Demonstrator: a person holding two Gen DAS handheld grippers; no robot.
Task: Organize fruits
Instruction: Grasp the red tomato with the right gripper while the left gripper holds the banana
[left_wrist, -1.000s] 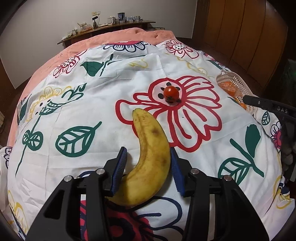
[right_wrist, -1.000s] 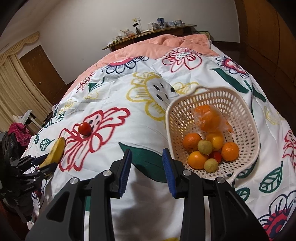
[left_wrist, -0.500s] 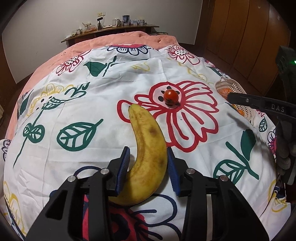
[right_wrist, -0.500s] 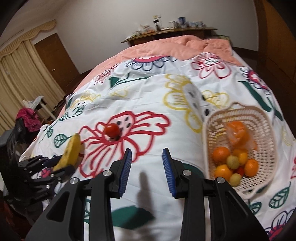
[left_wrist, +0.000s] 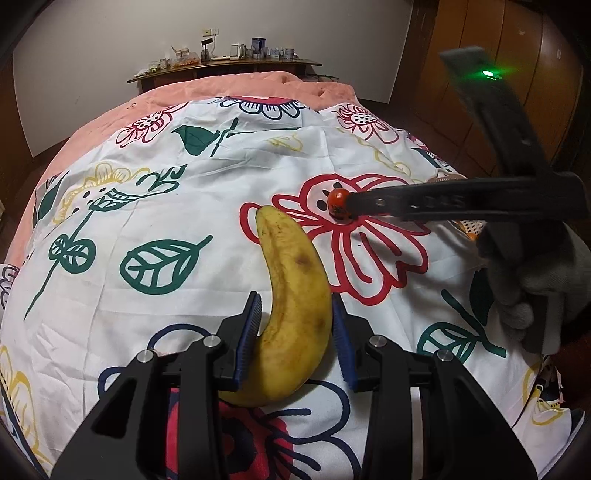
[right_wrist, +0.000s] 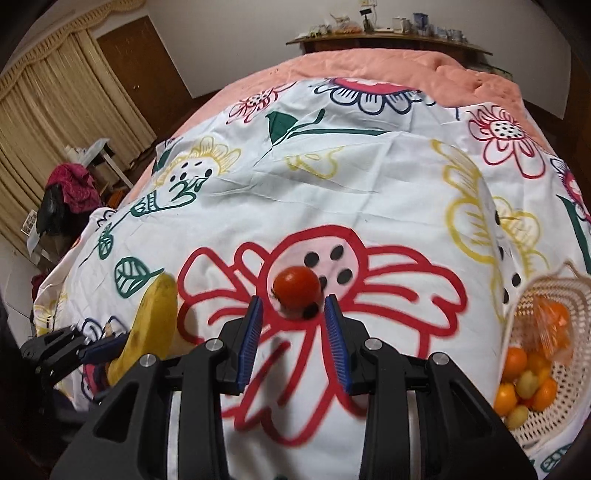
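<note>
Left wrist view: the left hand-held gripper (left_wrist: 295, 336) clamps the banana (left_wrist: 293, 306), both pads against its sides, over the flowered bedspread (left_wrist: 147, 221). Open cloth stretches left and ahead; the right hand-held gripper (left_wrist: 351, 205) reaches the tomato (left_wrist: 338, 199).

Right wrist view: the right hand-held gripper's fingers stand apart, flanking the tomato (right_wrist: 297, 288) without touching. The basket (right_wrist: 517, 321) of oranges sits at the bed's right edge.

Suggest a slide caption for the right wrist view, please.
Open right gripper approaching small red tomato on flowered white bedsheet.
</note>
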